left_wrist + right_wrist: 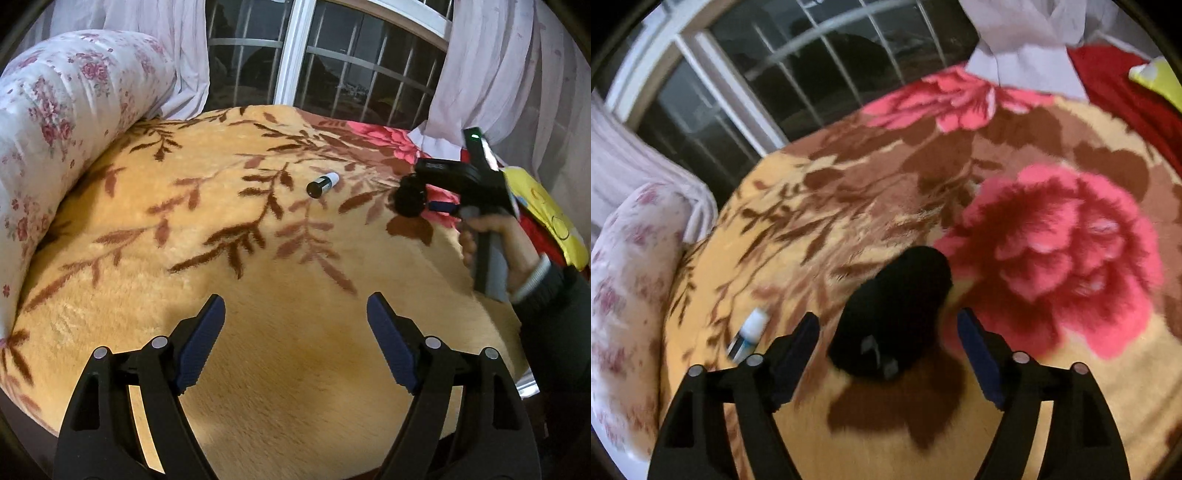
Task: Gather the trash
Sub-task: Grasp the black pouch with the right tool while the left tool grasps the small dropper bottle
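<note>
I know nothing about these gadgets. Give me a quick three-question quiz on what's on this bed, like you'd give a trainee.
1. True or false: the left gripper is holding the small dark bottle.
2. What lies just ahead of the right gripper, between its open fingers? A) a black object B) a yellow cup C) a paperback book
3. Fill in: the bottle's cap is ____.

Key
1. False: its jaws are open and empty, and the bottle lies farther off on the floral blanket.
2. A, not yet gripped.
3. White.
</note>
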`<action>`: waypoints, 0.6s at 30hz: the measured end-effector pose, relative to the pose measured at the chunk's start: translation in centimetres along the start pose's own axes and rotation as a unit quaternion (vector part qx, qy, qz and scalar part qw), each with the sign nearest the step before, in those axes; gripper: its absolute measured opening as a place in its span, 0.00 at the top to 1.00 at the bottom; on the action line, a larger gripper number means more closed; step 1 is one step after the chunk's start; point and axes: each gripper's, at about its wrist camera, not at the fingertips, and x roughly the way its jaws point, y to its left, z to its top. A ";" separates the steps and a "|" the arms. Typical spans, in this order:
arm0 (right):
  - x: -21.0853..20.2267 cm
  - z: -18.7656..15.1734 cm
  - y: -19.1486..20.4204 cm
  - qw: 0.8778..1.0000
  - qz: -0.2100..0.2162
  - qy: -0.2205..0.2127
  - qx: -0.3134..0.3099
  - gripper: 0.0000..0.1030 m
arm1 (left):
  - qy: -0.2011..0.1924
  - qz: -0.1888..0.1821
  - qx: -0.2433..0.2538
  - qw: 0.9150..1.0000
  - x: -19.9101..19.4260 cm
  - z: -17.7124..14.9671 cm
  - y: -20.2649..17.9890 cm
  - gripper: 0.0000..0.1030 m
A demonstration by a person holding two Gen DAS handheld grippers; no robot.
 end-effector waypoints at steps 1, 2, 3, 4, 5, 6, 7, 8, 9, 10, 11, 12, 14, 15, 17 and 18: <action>1.3 0.1 0.2 1.000 -0.007 0.013 0.003 0.34 | 0.003 0.000 -0.001 1.000 0.3 0.1 0.0 0.25; 2.3 0.0 0.3 1.000 -0.009 0.022 0.004 0.45 | 0.007 -0.003 -0.003 1.000 0.5 0.4 0.1 0.25; 2.8 -0.4 0.6 1.000 -0.017 0.021 -0.001 0.48 | 0.012 -0.008 -0.004 1.000 0.9 0.7 0.1 0.25; 2.6 -0.9 1.0 1.000 -0.025 0.003 -0.019 0.49 | 0.016 -0.010 -0.004 1.000 1.3 0.9 0.1 0.25; 2.2 -1.3 1.3 0.999 -0.025 -0.005 -0.034 0.51 | 0.020 -0.009 -0.004 1.000 1.8 1.4 0.1 0.25; 1.6 -1.7 1.3 0.999 -0.011 -0.012 -0.038 0.51 | 0.022 -0.008 -0.002 1.000 2.2 1.8 0.1 0.25; 1.0 -1.9 1.1 0.999 0.004 -0.014 -0.032 0.51 | 0.025 -0.006 0.005 1.000 3.0 2.4 0.0 0.25; 0.1 -2.4 0.7 0.999 0.029 -0.017 -0.020 0.51 | 0.028 -0.004 0.014 0.999 3.9 3.3 -0.3 0.25; -1.0 -3.0 0.3 0.998 0.053 -0.021 -0.010 0.51 | 0.030 0.000 0.020 0.999 4.6 3.9 -0.4 0.25; -1.8 -3.5 0.1 0.997 0.068 -0.024 -0.008 0.51 | 0.031 0.004 0.027 0.999 5.7 4.9 -0.7 0.25; -2.9 -4.4 -0.1 0.996 0.081 -0.031 -0.009 0.50 | 0.033 0.000 0.034 0.999 6.9 5.9 -1.0 0.25; -3.9 -5.4 -0.3 0.995 0.089 -0.043 -0.011 0.50 | 0.033 0.000 0.039 0.999 7.7 6.6 -1.3 0.25; -5.2 -7.0 -0.9 0.993 0.095 -0.062 -0.013 0.49 | 0.033 -0.005 0.061 0.998 10.2 8.6 -2.3 0.25; -5.5 -7.6 -1.3 0.993 0.094 -0.072 -0.010 0.49 | 0.032 -0.009 0.074 0.997 11.4 9.4 -2.7 0.25; -6.0 -8.5 -2.2 0.991 0.098 -0.087 0.003 0.48 | 0.031 -0.008 0.095 0.995 13.8 10.7 -3.4 0.25; -5.9 -8.5 -2.8 0.991 0.106 -0.086 0.016 0.48 | 0.037 -0.009 0.100 0.994 15.0 11.2 -3.7 0.25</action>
